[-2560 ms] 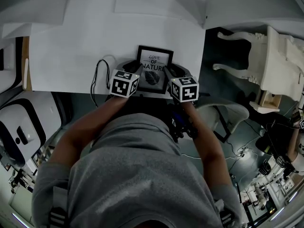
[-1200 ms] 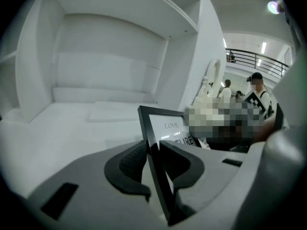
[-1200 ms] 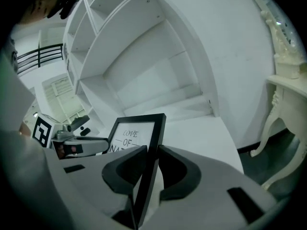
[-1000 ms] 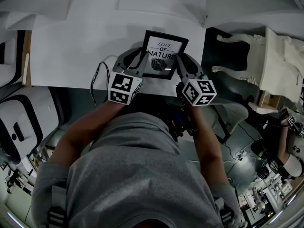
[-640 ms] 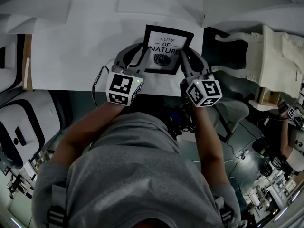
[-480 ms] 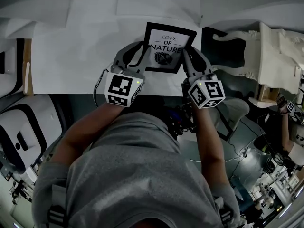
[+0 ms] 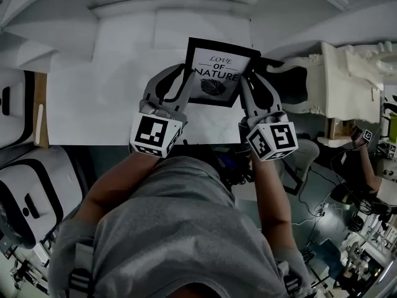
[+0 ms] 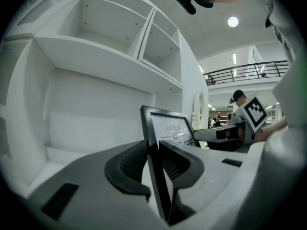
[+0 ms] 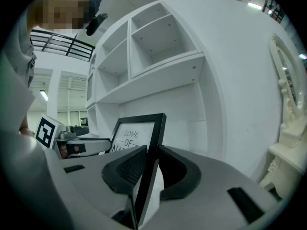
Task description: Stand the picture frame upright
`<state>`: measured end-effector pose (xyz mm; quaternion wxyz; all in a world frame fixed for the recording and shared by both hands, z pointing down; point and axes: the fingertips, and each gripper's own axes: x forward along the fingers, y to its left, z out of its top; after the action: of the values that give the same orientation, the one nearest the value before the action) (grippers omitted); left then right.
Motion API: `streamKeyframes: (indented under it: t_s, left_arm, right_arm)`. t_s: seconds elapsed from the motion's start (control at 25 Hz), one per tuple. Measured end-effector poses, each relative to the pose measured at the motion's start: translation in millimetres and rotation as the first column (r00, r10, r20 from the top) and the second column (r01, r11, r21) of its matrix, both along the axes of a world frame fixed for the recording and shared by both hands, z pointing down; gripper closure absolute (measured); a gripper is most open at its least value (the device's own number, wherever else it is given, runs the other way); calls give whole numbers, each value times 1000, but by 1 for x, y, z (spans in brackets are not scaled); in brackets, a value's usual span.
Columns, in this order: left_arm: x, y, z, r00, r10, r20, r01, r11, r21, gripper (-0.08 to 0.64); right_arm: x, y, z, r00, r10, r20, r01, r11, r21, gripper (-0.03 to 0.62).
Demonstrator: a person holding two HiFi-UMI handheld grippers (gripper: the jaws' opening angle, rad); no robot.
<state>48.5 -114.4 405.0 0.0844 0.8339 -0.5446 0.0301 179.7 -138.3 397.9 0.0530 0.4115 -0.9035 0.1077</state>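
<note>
Grey plastic tools lie nearest, just past the person's chest in the head view. The left tool (image 7: pixel 183 82), at 11 o'clock, is closed partway onto the left side rail of the picture frame (image 7: pixel 218 73). The left gripper view shows one ribbed pad on the front of the moulding and one on the back, with the rail seated between them. The right tool (image 7: pixel 244 87), at 1 o'clock, is clamped the same way on the right side rail, as the right gripper view confirms.

The picture frame has black moulding and a glazed white print with lettering and a leaf. It sits at 12 o'clock, between the two tools and over the white tabletop (image 7: pixel 93 104). It is close to upright, its top leaning slightly away. Whether its bottom edge touches the tabletop cannot be told.

Handling, as judged:
- The frame looks light, rigid and flat.
- The moulding is narrow and smooth, so it could slip or pivot in a pinch.
- The glazing is probably fragile and should take no pad pressure.
- The best hold is the present one, about mid-height on opposite side rails, which resists twisting.
- No back strut is visible, so stability on release is unconfirmed.

Farther off:
- A white shelf unit (image 8: pixel 110 47) stands at 12 o'clock.
- An ornate white furniture piece (image 7: pixel 347 79) stands at 2 o'clock.
</note>
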Motion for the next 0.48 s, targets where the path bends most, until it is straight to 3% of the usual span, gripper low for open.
streamKeyframes:
  t_s: [0.12, 0.48]
  left_arm:
    - [-3, 7, -16, 1000, -12, -5, 13, 998, 64, 477]
    - [-51, 9, -134, 996, -85, -36, 91, 966, 242, 477]
  right_arm:
    - [-4, 6, -18, 1000, -19, -8, 19, 998, 51, 500]
    - [-53, 2, -140, 995, -95, 18, 88, 972, 220, 500]
